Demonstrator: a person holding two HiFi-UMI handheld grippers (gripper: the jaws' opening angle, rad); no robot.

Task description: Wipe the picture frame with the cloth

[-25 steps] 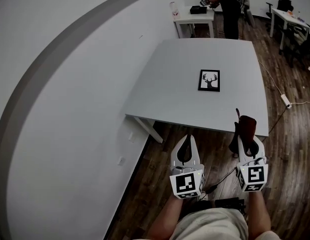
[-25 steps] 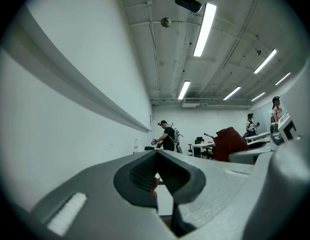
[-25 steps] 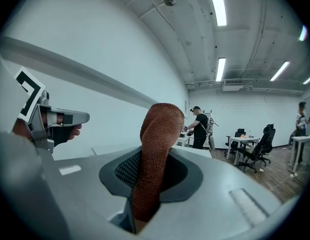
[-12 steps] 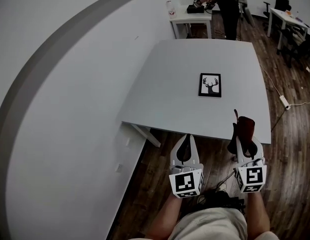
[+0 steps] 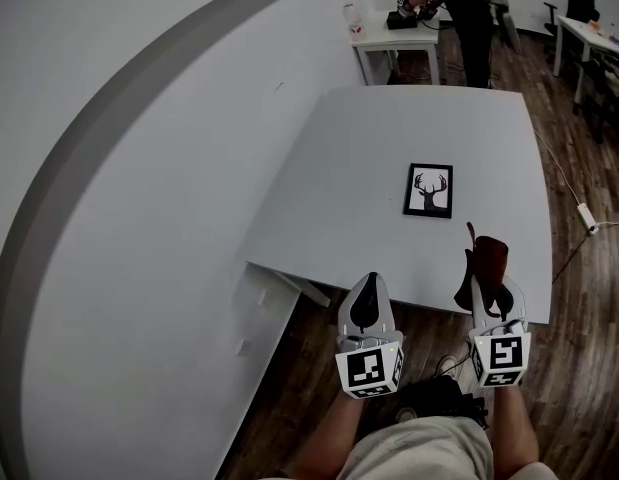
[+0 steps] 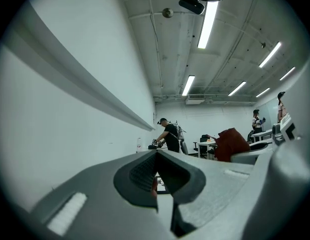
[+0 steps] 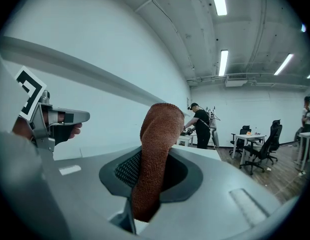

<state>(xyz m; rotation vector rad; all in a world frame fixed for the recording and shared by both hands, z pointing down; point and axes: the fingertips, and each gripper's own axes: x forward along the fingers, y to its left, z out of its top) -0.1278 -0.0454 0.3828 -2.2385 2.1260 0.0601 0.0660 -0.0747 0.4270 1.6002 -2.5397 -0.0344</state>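
A black picture frame [image 5: 429, 190] with a deer-head print lies flat on the grey table [image 5: 359, 188], right of its middle. My right gripper [image 5: 486, 283] hovers at the table's near edge, shut on a brown cloth [image 5: 484, 263]; in the right gripper view the cloth [image 7: 156, 159] stands up between the jaws. My left gripper [image 5: 367, 293] is beside it over the near edge, jaws together with nothing between them; its own view shows the closed jaws [image 6: 162, 184] and the cloth [image 6: 234, 143] off to the right.
A white wall [image 5: 139, 218] runs along the table's left side. Beyond the table stands a small white table [image 5: 394, 38] with a person [image 5: 469, 8] working at it. Dark wood floor [image 5: 589, 298] with a cable and power strip [image 5: 590, 216] lies to the right.
The table and frame have come nearer in the head view. Both grippers now reach over the table's near edge, held as before.
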